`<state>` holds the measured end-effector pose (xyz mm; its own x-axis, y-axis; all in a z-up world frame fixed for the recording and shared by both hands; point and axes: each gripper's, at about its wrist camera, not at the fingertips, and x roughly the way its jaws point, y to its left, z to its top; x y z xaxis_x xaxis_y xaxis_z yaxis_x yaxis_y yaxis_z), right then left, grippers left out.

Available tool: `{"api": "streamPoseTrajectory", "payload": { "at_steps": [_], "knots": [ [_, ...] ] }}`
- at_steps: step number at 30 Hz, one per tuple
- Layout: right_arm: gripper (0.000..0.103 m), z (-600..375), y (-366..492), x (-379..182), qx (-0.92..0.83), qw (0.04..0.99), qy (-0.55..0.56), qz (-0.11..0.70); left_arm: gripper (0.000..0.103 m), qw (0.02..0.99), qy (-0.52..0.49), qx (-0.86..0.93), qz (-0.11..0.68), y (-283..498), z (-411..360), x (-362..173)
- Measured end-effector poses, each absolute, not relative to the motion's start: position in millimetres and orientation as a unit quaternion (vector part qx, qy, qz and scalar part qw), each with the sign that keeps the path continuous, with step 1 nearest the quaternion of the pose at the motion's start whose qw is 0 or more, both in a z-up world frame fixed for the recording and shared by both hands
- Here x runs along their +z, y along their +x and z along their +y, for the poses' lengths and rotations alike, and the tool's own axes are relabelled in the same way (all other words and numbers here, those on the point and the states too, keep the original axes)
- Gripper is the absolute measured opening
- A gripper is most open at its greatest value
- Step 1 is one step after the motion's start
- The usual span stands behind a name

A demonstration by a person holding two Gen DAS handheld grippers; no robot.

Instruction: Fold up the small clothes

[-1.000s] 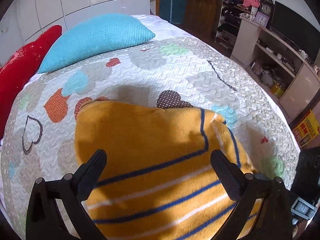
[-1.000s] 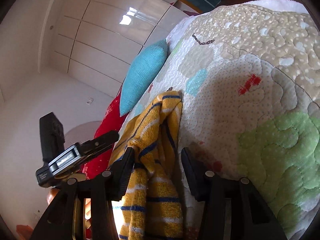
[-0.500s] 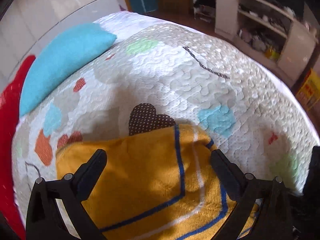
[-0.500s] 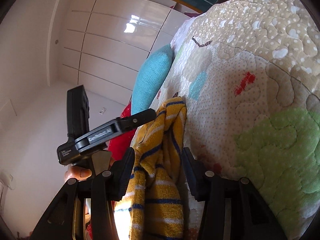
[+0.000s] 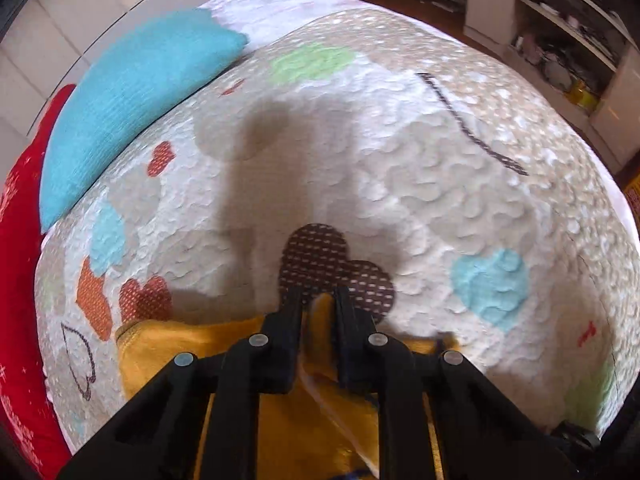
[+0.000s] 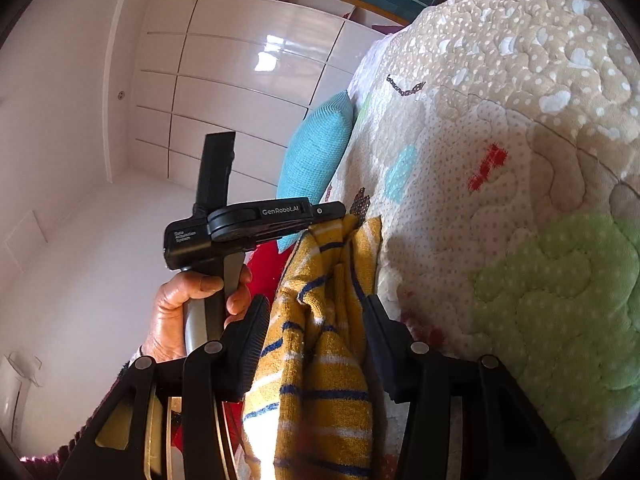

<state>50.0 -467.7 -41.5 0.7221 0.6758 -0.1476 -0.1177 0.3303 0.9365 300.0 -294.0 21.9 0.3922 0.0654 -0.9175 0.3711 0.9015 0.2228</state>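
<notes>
**Ana:** Two views, one bed. Biggest thing is the quilted bedspread (image 5: 420, 184) with coloured hearts; it fills the left wrist view, and in the right wrist view it runs from 12 o'clock round to 5.

**Ben:** And the pillows?

**Ana:** A turquoise pillow (image 5: 132, 108) at 10 o'clock in the left wrist view, a red cushion (image 5: 20, 280) at 9 beside it.

**Ben:** Where's the garment?

**Ana:** The yellow striped garment (image 5: 192, 344) lies on the bedspread at 6 to 7 o'clock in that view, with one edge raised.

**Ben:** The tongs?

**Ana:** The left gripper (image 5: 318, 300) is closing, its jaws pinching that raised yellow fold. The right gripper (image 6: 316, 316) clasps a bunched length of the same cloth between half-spread jaws. At 8 o'clock there, a hand (image 6: 180, 316) grasps the left tool's handle.
</notes>
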Motion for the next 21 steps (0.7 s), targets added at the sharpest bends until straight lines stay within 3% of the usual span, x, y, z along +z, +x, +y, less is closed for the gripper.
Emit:
{"api": "streamPoseTrajectory", "payload": {
  "at_steps": [3,7,9,14,19,21],
  "knots": [
    [0.052,-471.0,47.9,-42.6,0.260,0.768,0.520,0.269,0.027,0.815,0.176,-0.103,0.542,300.6,-285.7,25.1],
    [0.052,-472.1,56.7,-44.3,0.259,0.767,0.522,0.268,0.065,0.838,0.145,-0.131,0.509,278.0,-284.8,52.8],
    [0.052,-472.3,56.8,-44.4,0.259,0.767,0.522,0.268,0.071,0.849,0.128,-0.141,0.494,262.2,-279.8,67.0],
    [0.053,-472.2,58.4,-45.6,0.263,0.763,0.527,0.266,0.072,0.862,0.116,-0.144,0.473,218.5,-248.2,75.7],
    [0.055,-475.4,59.1,-49.3,0.272,0.754,0.539,0.259,0.072,0.865,0.107,-0.103,0.480,182.1,-188.3,38.5],
    [0.055,-476.2,60.1,-50.4,0.272,0.753,0.540,0.258,0.079,0.874,0.078,-0.098,0.469,171.7,-161.9,33.2]
  ]
}}
